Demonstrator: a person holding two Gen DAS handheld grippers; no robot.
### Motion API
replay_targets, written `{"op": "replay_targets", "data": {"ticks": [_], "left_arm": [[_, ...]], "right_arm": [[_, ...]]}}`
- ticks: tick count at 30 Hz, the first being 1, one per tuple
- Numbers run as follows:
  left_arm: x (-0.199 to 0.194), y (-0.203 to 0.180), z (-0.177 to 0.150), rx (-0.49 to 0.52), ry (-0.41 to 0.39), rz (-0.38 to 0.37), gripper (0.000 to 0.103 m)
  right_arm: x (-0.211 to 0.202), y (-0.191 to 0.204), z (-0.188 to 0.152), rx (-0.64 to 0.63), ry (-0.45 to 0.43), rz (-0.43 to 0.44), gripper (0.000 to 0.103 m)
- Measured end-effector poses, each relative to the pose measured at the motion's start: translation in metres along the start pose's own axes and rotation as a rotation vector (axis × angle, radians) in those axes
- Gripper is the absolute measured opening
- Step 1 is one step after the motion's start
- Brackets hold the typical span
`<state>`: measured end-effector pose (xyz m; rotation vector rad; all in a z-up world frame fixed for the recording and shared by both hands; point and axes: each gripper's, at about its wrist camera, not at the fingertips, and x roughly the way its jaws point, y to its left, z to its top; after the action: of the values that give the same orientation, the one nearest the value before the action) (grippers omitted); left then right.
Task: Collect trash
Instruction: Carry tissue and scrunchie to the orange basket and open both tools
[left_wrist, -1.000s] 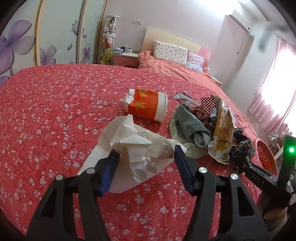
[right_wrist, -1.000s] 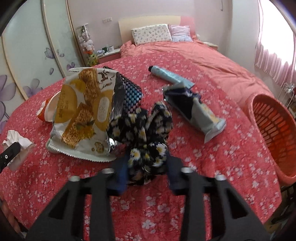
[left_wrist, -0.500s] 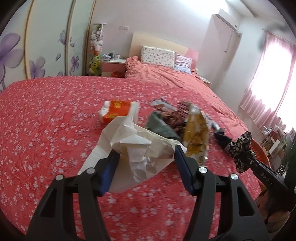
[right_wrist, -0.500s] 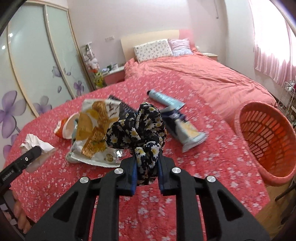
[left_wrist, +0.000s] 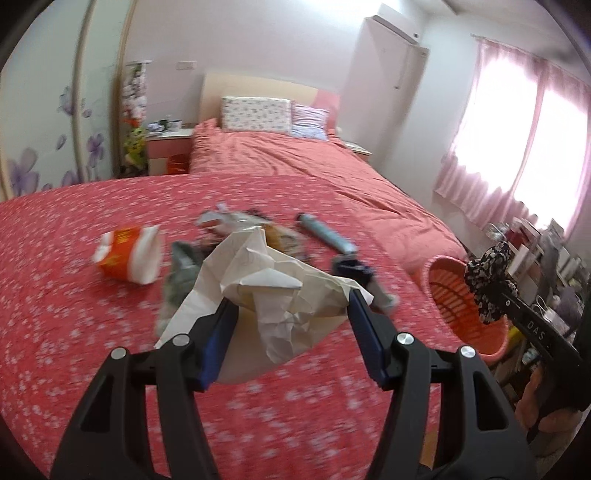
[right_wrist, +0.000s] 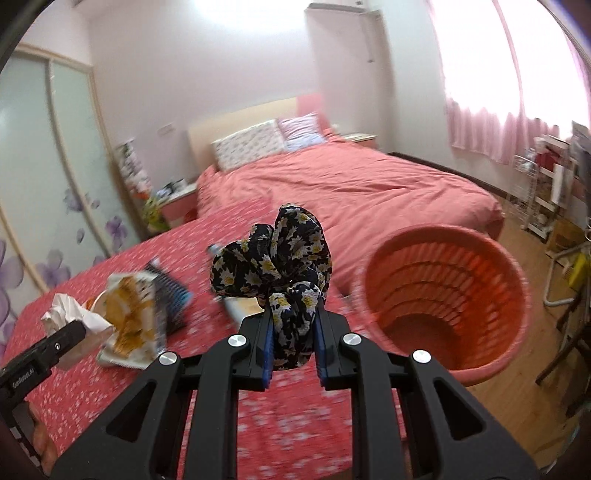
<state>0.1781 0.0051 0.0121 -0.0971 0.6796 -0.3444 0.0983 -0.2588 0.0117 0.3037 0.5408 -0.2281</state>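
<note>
My left gripper (left_wrist: 290, 314) is shut on a crumpled white paper (left_wrist: 280, 288) and holds it above the red floral bedspread. My right gripper (right_wrist: 294, 332) is shut on a black floral scrunchie (right_wrist: 277, 258), held in the air left of the orange basket (right_wrist: 443, 295). In the left wrist view the scrunchie (left_wrist: 487, 277) hangs over the basket's rim (left_wrist: 443, 266). On the bed lie an orange paper cup (left_wrist: 129, 254), a yellow snack bag (right_wrist: 129, 314), a blue tube (left_wrist: 325, 232) and a grey cloth (left_wrist: 181, 269).
The basket stands on the wooden floor at the bed's right edge. A second bed with pillows (left_wrist: 273, 118) lies behind. A nightstand (left_wrist: 168, 151) and wardrobe doors stand at the left, shelves (right_wrist: 546, 184) and pink curtains at the right.
Both grippers have risen and swung right toward the basket. The scrunchie, lifted off the bed, has reached the basket's side. The paper stays held in the left gripper.
</note>
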Motion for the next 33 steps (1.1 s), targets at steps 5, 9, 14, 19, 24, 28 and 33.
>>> {"op": "replay_targets", "data": {"ticks": [5, 9, 14, 19, 24, 28, 33], "left_arm": [[0.021, -0.048, 0.008, 0.056, 0.016, -0.078, 0.060], [0.037, -0.085, 0.013, 0.107, 0.027, -0.138, 0.060], [0.061, -0.132, 0.017, 0.169, 0.049, -0.213, 0.060], [0.085, -0.182, 0.016, 0.239, 0.067, -0.268, 0.060], [0.114, -0.218, 0.014, 0.278, 0.099, -0.310, 0.060], [0.131, -0.230, 0.008, 0.300, 0.129, -0.328, 0.060], [0.156, -0.248, 0.004, 0.316, 0.165, -0.341, 0.061]], "right_arm": [[0.000, -0.035, 0.010, 0.057, -0.026, -0.062, 0.018], [0.000, -0.062, 0.011, 0.097, -0.040, -0.098, 0.018], [0.007, -0.080, 0.011, 0.128, -0.048, -0.128, 0.018], [0.017, -0.098, 0.015, 0.156, -0.054, -0.149, 0.018], [0.026, -0.116, 0.016, 0.197, -0.050, -0.155, 0.018], [0.031, -0.126, 0.016, 0.225, -0.042, -0.155, 0.018], [0.040, -0.142, 0.017, 0.270, -0.026, -0.143, 0.018]]}}
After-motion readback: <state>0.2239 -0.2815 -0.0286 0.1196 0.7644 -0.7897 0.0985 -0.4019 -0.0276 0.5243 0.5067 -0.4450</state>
